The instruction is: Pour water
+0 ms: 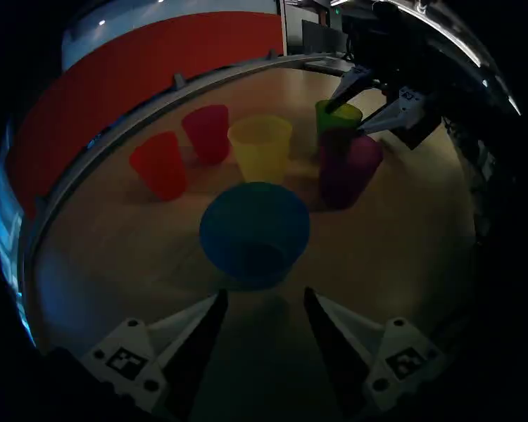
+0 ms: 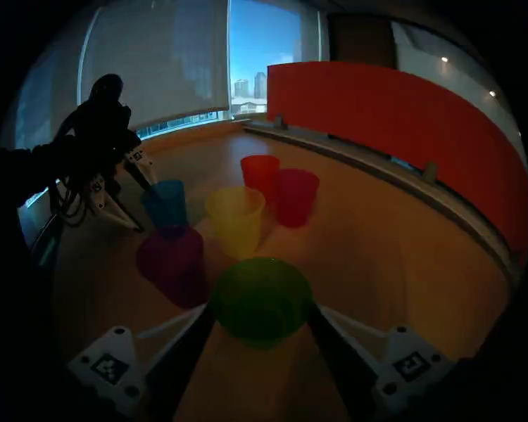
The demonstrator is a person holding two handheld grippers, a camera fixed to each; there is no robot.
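A blue cup stands on the wooden table just ahead of my left gripper, which is open with nothing between its fingers. Behind the blue cup are a yellow cup, a crimson cup, a red cup, a purple cup and a green cup. In the right gripper view the green cup sits between the fingers of my right gripper, which is open and flanks it closely. The left gripper appears there too, reaching toward the blue cup.
The cups stand close together on a curved wooden table. A red partition runs along its far edge, and a window lies beyond. A dark arm holds the left gripper. The room is dim.
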